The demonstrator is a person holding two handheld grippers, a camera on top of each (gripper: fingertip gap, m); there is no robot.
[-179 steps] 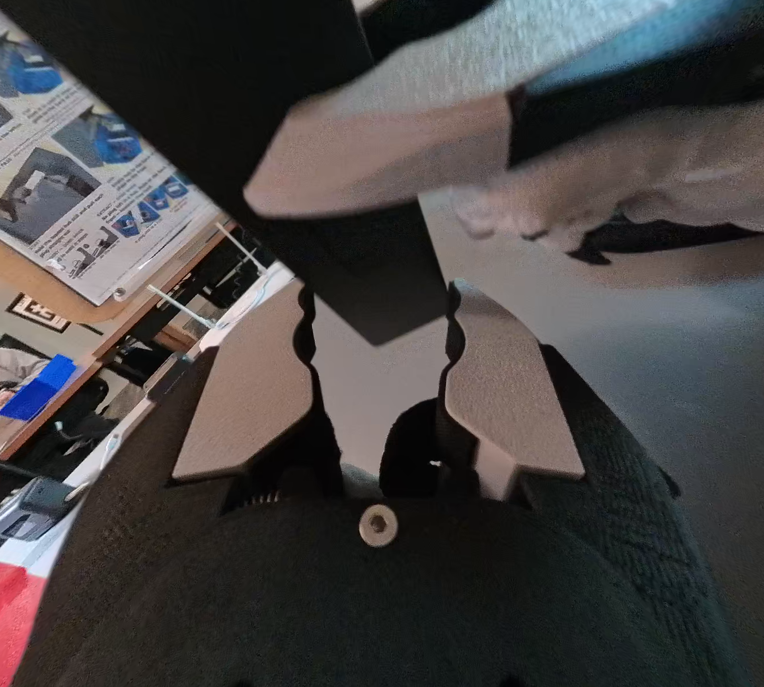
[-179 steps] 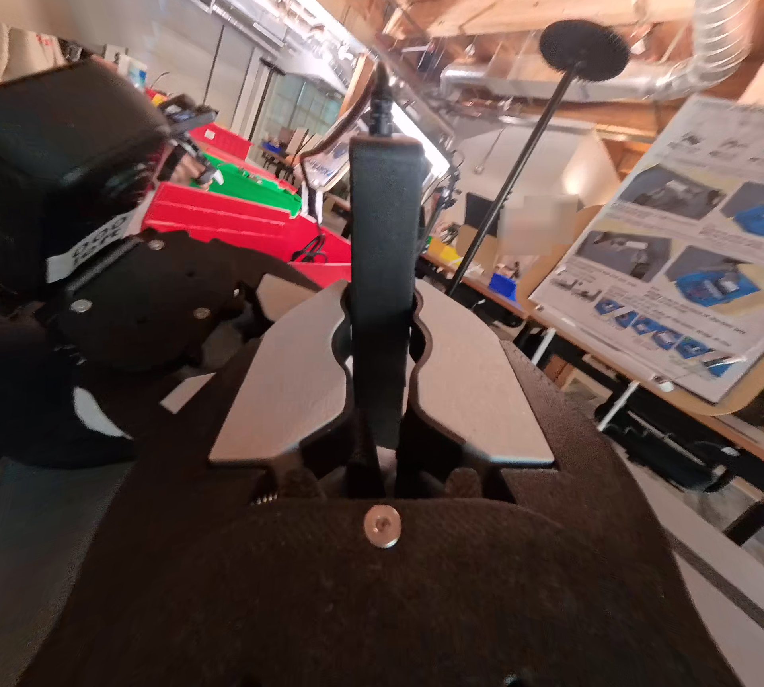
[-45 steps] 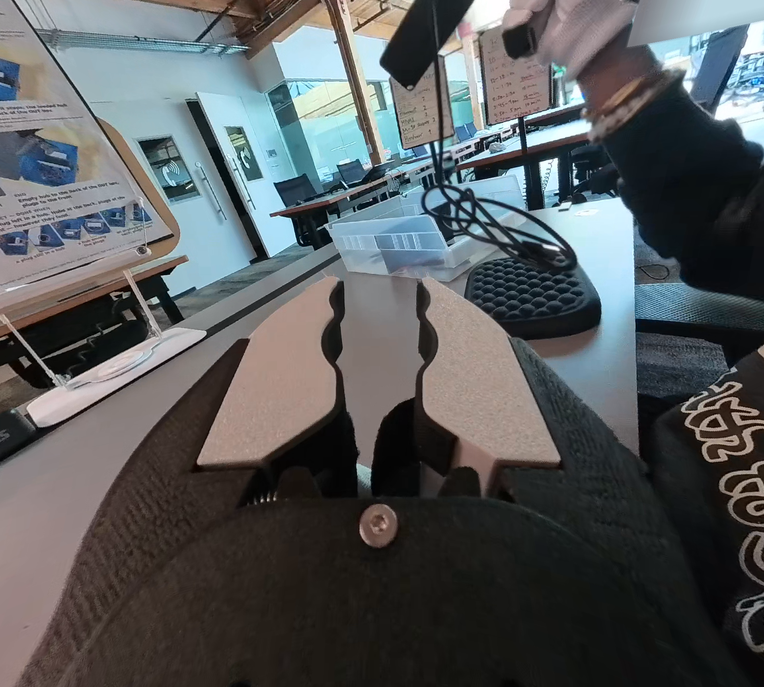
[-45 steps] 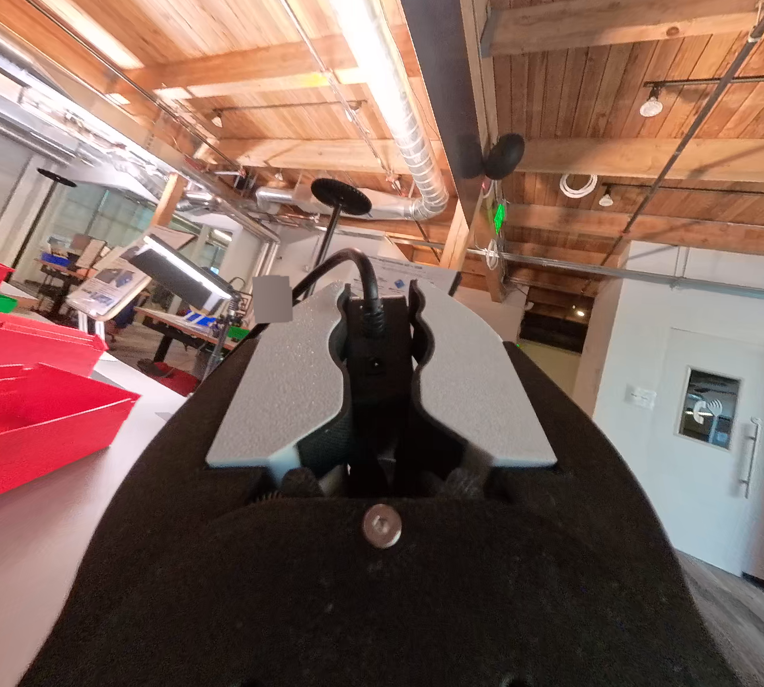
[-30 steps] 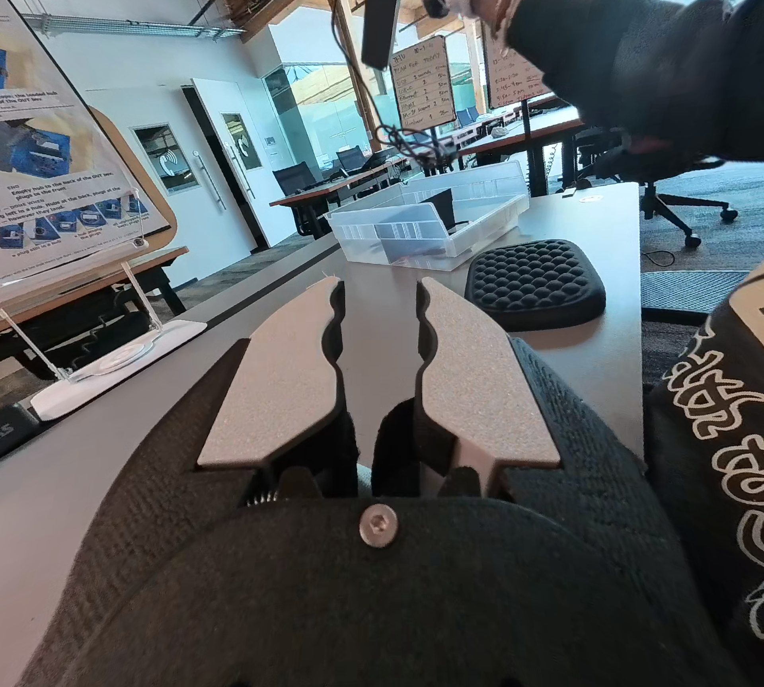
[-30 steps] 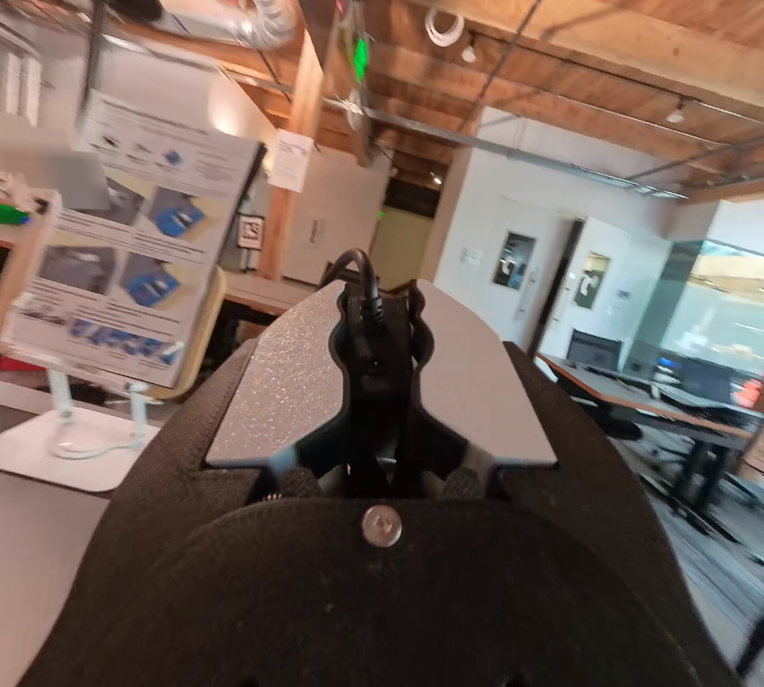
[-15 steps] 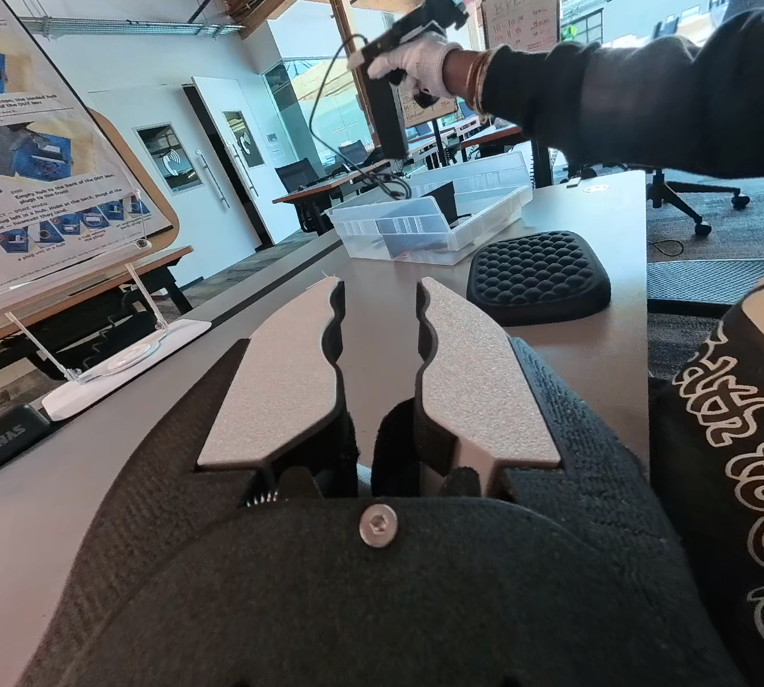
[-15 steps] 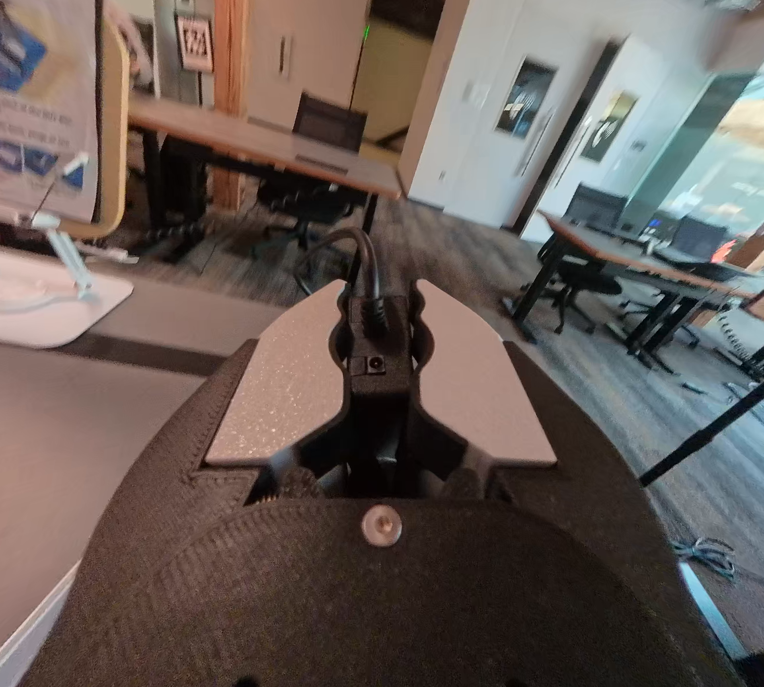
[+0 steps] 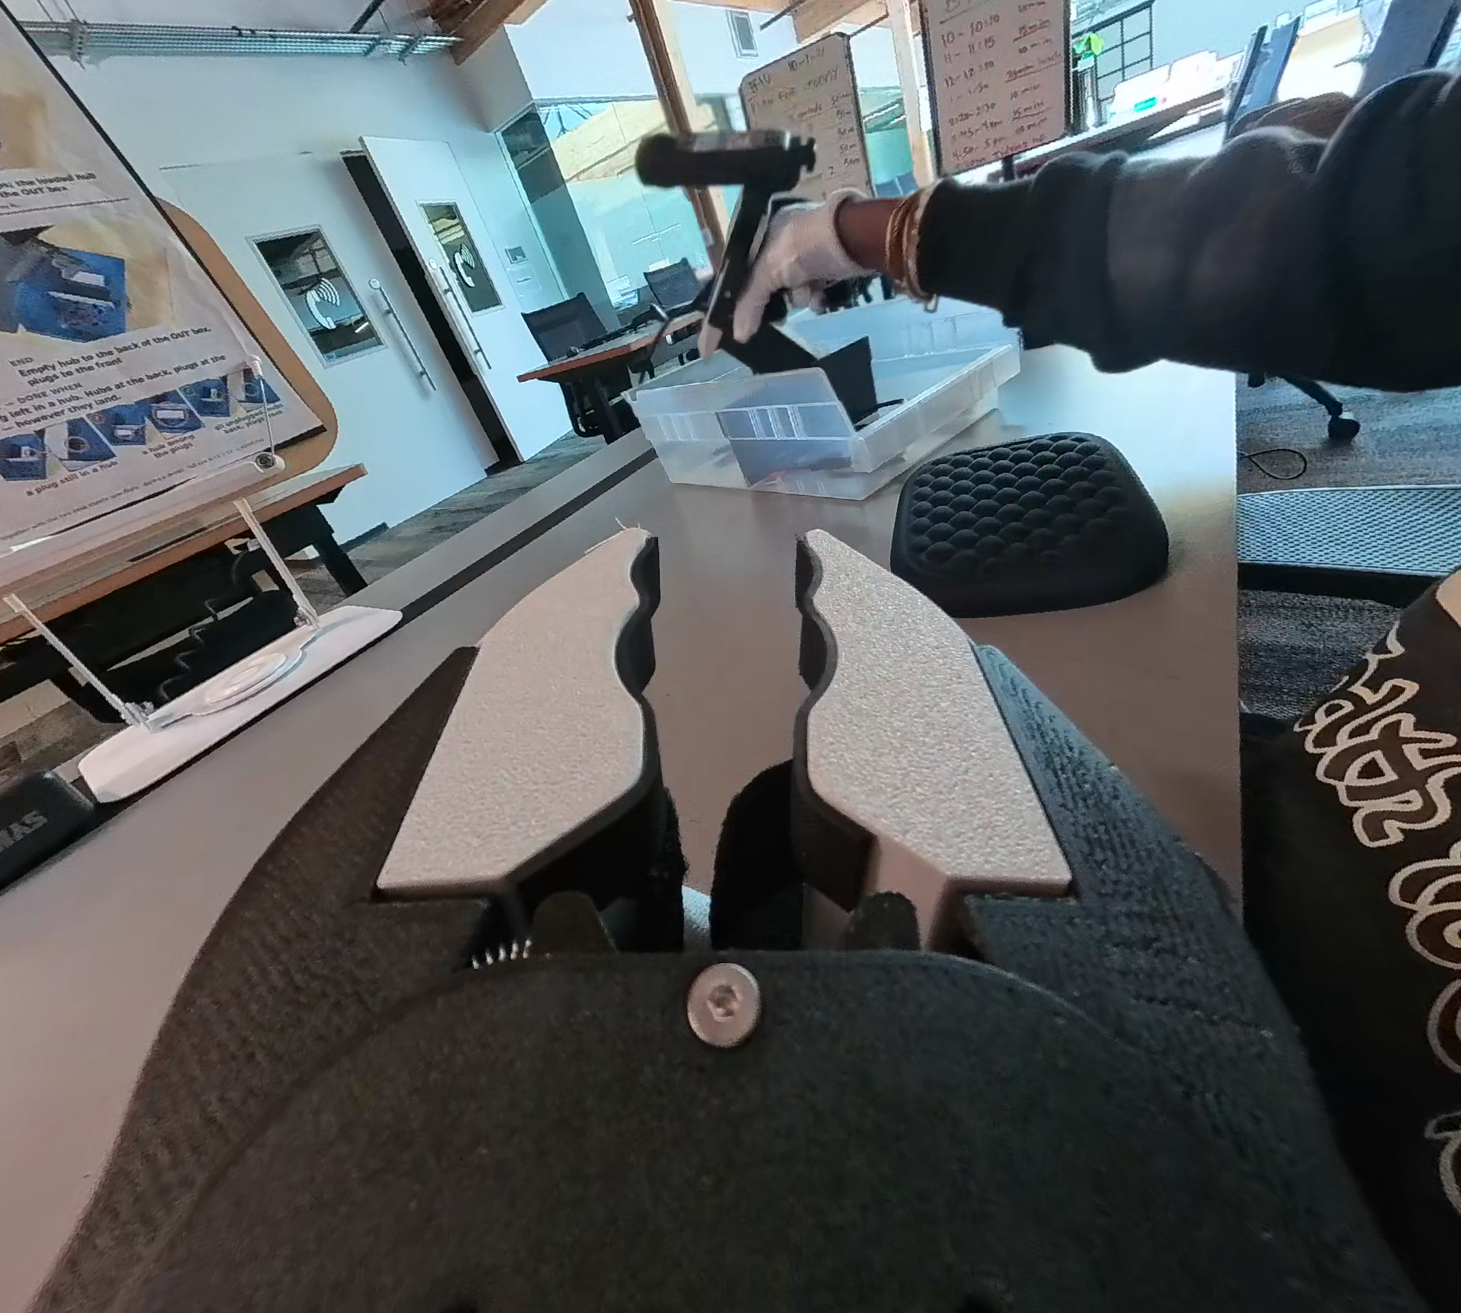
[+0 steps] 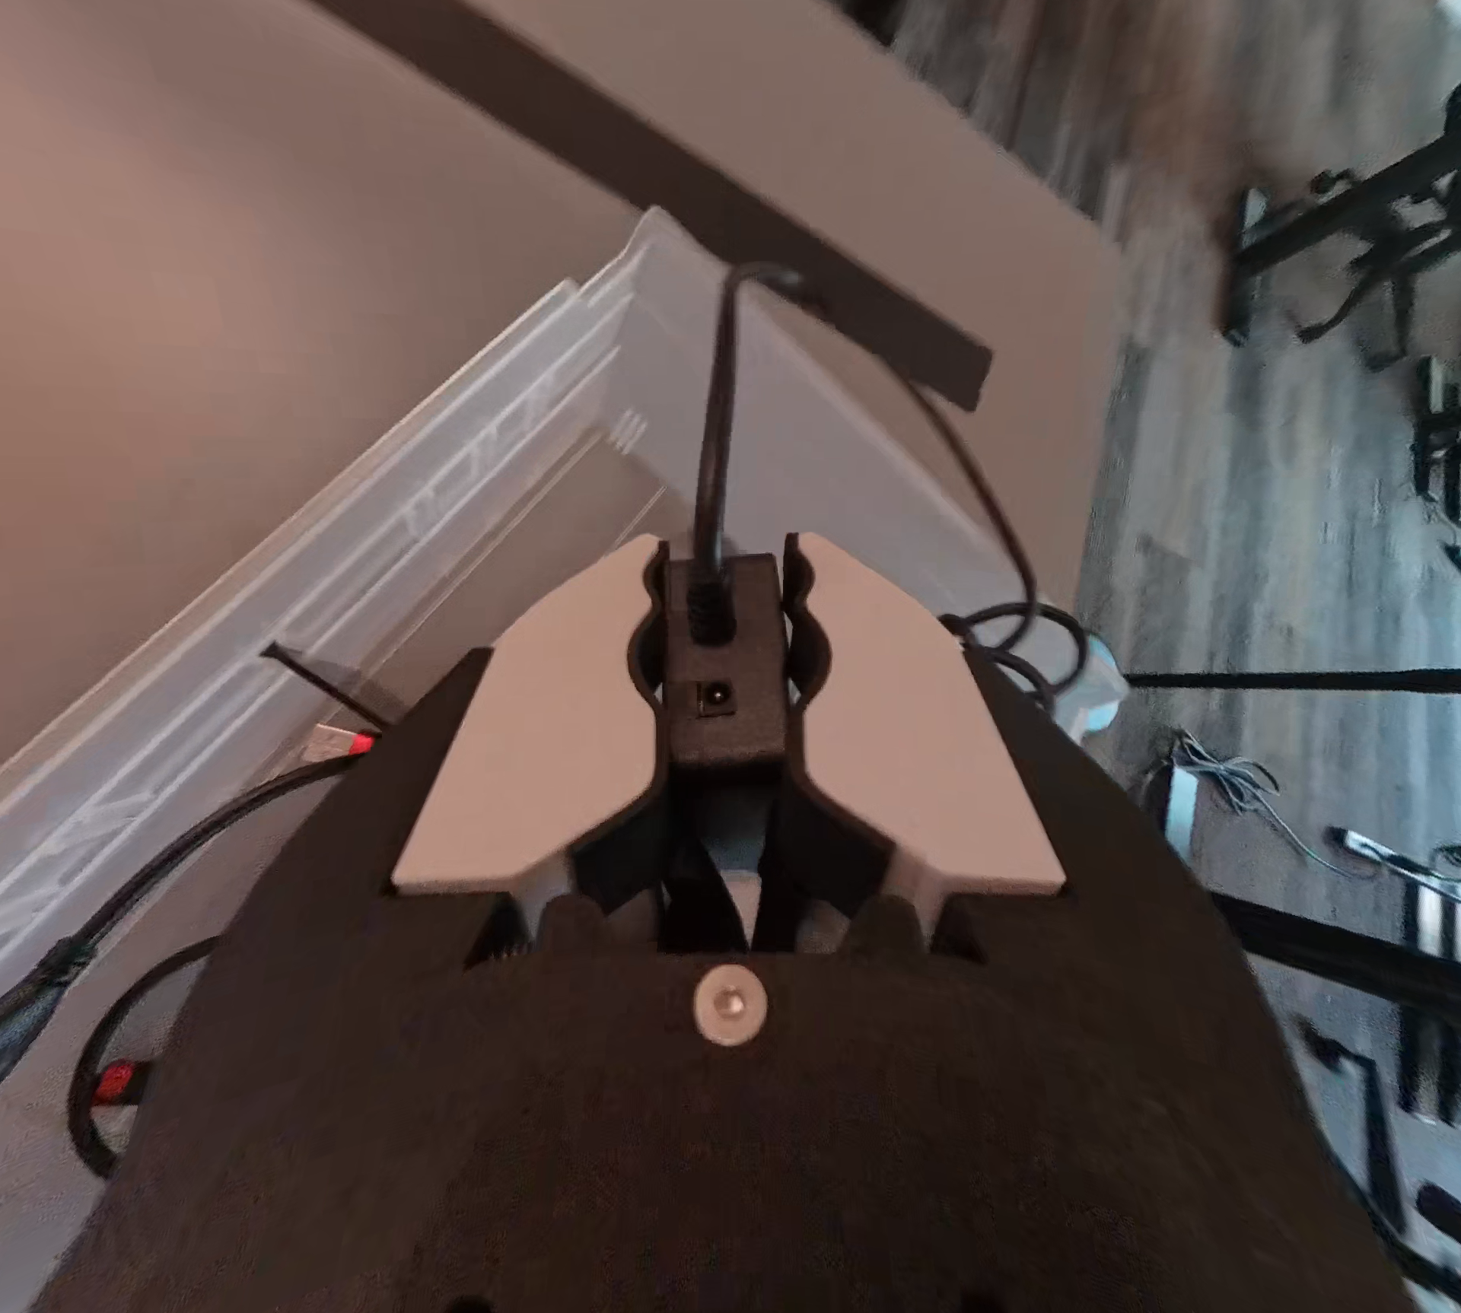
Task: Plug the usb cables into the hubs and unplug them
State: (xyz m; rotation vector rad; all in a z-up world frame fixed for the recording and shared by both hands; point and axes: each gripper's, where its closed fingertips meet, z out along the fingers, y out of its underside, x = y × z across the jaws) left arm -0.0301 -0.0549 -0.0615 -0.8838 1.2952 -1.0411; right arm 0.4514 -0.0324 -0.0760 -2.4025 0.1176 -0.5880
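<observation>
Black hub: a black hub [image 10: 723, 674] sits squeezed between the two fingers of the right gripper [image 10: 723, 556]. One end of the hub sticks up between the grey pads.
Right gripper: it is clamped tight on the hub and points down at a clear plastic bin [image 10: 443, 453].
Hub cord: a black cord [image 10: 715, 437] comes out of the top of the hub, bends, and loops off to the right.
Clear bin: it rests on a tan table [image 10: 237, 153]. From the left wrist view the same bin [image 9: 933, 398] is far across the table, and something dark stands inside it.
Cables: two black cables with red ends [image 10: 118, 1101] lie at the lower left, near the bin. I cannot tell if they touch it.
Left gripper: the left gripper [image 9: 723, 548] holds nothing. Its fingers are apart with bare table between them. It sits low over the table [image 9: 711, 643].
Person: a gloved hand [image 9: 790, 263] on a dark sleeve [image 9: 1186, 247] reaches over the far bin and grips a black handle.
Black pad: a bumpy black pad [image 9: 1028, 516] lies on the table, between the left gripper and the bin.
Sign: a picture sheet on a clear stand [image 9: 118, 327] is at the left.
</observation>
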